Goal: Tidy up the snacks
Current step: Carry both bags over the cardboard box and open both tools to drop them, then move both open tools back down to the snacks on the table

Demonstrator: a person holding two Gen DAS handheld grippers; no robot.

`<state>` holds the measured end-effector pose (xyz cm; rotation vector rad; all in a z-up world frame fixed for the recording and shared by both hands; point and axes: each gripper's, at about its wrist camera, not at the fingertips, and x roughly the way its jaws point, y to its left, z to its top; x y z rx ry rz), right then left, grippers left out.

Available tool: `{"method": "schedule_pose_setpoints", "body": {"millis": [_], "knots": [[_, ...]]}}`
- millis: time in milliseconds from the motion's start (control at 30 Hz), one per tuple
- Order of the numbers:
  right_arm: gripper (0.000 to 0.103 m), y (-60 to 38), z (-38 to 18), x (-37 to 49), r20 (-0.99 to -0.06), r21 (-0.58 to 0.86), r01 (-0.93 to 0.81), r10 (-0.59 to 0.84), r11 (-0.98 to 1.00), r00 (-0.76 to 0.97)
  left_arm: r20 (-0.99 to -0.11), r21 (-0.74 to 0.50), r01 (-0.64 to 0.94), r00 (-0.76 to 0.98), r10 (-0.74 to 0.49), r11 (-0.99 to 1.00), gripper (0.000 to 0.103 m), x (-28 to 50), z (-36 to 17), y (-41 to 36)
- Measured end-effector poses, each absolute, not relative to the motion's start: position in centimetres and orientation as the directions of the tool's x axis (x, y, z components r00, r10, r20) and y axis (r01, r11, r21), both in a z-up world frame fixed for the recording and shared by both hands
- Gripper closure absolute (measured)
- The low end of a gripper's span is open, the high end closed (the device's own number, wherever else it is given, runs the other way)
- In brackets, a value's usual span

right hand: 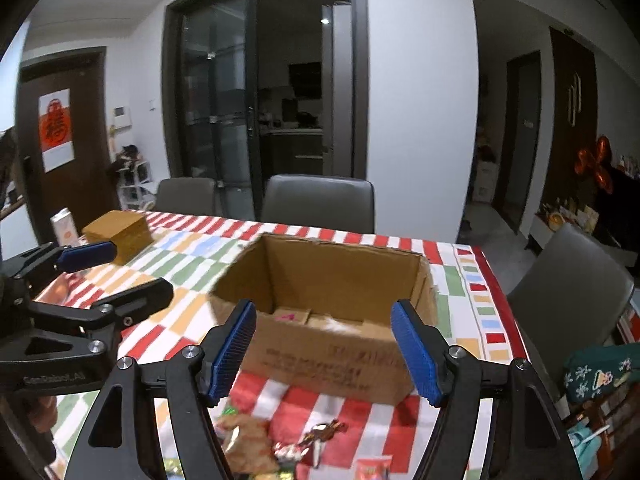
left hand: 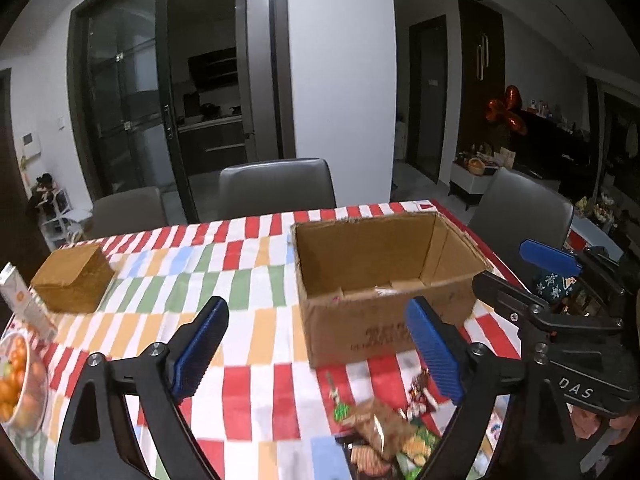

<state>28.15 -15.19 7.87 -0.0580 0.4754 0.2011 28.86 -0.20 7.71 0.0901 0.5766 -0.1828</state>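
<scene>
Left tongs [left hand: 316,350], right tongs [right hand: 324,350] both spread, empty, before box [right hand: 320,304]. Only left view shows fruit bowl [left hand: 18,384].

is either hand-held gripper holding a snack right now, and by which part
Nothing is held. The left hand-held gripper and the right hand-held gripper both stand open with nothing between their pads, in front of the cardboard box.

Grey chair [left hand: 276,188] behind checked tablecloth [left hand: 240,280]; fruit bowl [left hand: 20,384] at left edge; closed brown box [left hand: 72,276] nearby.
</scene>
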Motion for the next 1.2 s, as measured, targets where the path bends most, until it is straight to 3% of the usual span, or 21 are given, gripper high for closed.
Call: {"method": "schedule_pose_setpoints", "body": {"millis": [533, 1200], "knots": [[0.032, -14.1, 4.7, 20.0, -0.521, 0.048, -0.285, 0.267, 0.957, 0.811, -0.546, 0.113, 0.144, 0.836, -0.06, 0.983, 0.007, 19.3, 5.5, 0.7], [0.033, -12.2, -3.1, 15.4, -0.706, 0.126, -0.328, 0.317, 0.936, 0.634, -0.673, 0.081, 0.098, 0.74, -0.018, 0.992, 0.007, 13.1, -2.3, 3.0]]}}
